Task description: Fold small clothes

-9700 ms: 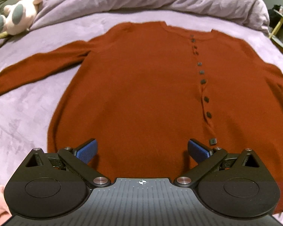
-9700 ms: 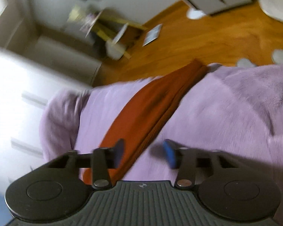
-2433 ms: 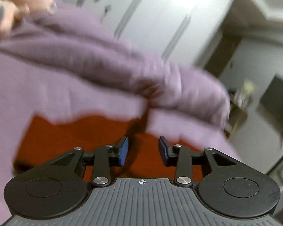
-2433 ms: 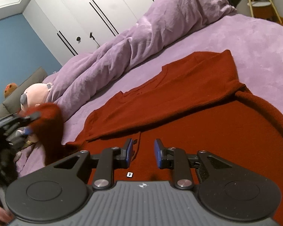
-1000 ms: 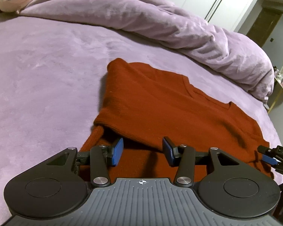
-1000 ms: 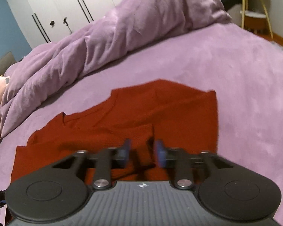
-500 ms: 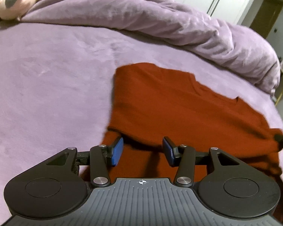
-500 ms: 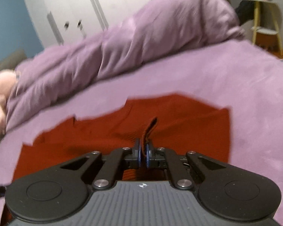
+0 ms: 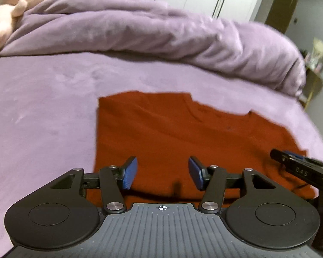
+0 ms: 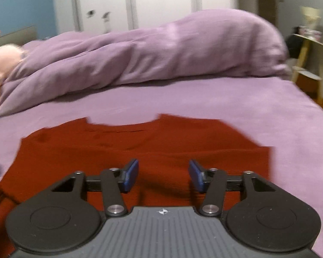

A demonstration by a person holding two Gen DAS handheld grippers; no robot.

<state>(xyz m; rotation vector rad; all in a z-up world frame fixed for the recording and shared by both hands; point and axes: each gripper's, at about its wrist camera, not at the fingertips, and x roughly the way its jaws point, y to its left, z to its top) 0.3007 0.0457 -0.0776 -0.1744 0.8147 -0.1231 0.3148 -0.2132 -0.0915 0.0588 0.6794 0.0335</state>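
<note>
A rust-red sweater (image 9: 183,133) lies folded on the purple bed, sleeves tucked in and neckline at the far edge. It also shows in the right wrist view (image 10: 140,148). My left gripper (image 9: 162,173) is open and empty, just above the sweater's near left part. My right gripper (image 10: 163,174) is open and empty over the near right part. The right gripper's tip (image 9: 290,161) shows at the sweater's right edge in the left wrist view.
A bunched purple duvet (image 9: 161,32) lies across the far side of the bed (image 9: 43,118). A pink plush toy (image 9: 2,19) sits at the far left. White wardrobe doors (image 10: 161,2) stand behind. A small yellow side table (image 10: 308,64) stands to the right.
My right gripper was shut on a fold of the sweater and has opened and let it go. My left gripper has opened wider. Both views have drawn back a little.
</note>
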